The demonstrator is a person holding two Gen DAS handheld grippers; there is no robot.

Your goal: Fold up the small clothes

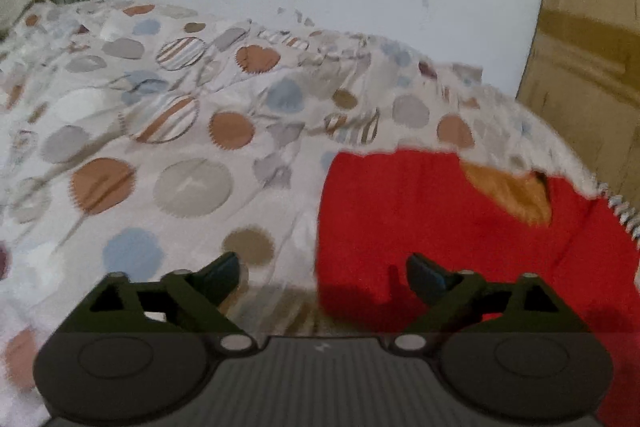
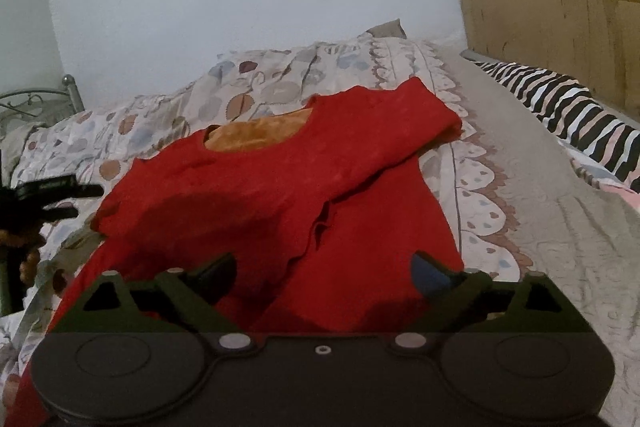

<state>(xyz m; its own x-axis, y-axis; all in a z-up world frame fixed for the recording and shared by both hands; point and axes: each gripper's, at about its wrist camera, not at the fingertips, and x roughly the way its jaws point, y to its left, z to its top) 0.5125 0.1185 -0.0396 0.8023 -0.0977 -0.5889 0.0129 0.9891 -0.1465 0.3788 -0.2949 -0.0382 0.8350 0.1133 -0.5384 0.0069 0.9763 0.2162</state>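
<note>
My right claw [image 2: 322,269] and left claw [image 1: 322,273] both hang spread, gripping nothing — just ahead lies the red shirt [image 2: 272,195], orange-lined neck, one sleeve folded across, on the dotted bedspread [image 1: 160,131].

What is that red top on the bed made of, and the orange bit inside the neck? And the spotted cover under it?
Red top: looks like a soft matt knit, probably cotton or fleece; it drapes and ripples at the folded sleeve edge. Orange lining: seems fuzzy, plush-like, with a slight sheen. Spotted cover: thin woven fabric, likely cotton, judging by its fine sharp creases. The blur leaves all three uncertain.
</note>
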